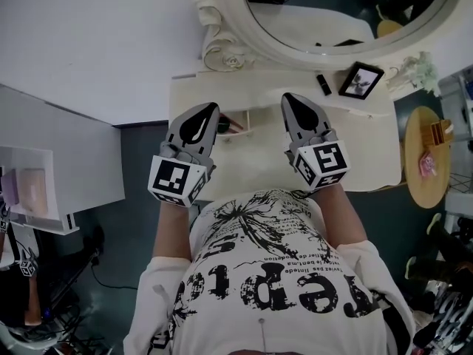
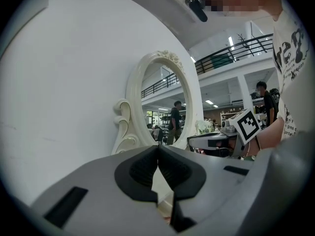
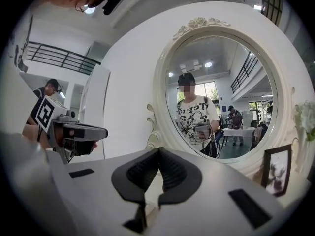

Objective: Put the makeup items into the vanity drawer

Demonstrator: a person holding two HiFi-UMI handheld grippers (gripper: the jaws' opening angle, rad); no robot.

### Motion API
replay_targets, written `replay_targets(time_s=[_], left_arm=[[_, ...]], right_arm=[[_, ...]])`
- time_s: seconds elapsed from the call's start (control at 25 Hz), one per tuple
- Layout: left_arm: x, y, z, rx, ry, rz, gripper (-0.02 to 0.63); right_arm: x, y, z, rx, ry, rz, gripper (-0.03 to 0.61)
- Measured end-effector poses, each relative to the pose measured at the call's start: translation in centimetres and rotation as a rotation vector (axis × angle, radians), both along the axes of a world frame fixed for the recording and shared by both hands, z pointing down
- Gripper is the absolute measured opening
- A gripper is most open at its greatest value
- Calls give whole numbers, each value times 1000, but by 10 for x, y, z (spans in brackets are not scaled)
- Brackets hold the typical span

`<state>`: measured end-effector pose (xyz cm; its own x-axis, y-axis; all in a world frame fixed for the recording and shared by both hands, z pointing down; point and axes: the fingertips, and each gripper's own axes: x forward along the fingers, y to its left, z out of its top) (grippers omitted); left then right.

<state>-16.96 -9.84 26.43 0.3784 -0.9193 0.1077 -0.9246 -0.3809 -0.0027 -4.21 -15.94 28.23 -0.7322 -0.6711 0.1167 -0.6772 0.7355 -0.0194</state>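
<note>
Bare vanity top point(image 1: 260, 163) before mirror point(image 1: 347, 9)

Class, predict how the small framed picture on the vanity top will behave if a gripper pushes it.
The framed picture stands propped nearly upright beside the mirror, so a push would probably tip it over. Its dark surround looks rigid, so it is likely stiff to grip.

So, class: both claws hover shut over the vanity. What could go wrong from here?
1. The dark tube lies close beside the propped picture frame; a reach by the right claw might tip the frame.
2. The right claw and the left claw are both shut; unless opened first, they may just shove the tube along the tabletop.
</note>
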Motion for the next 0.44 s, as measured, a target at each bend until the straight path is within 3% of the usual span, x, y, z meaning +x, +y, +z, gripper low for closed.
replay_targets(time_s=[0.44], left_arm=[[6,-1,-2,0,7,13,14]], right_arm=[[5,-2,-2,18,30,24,11]])
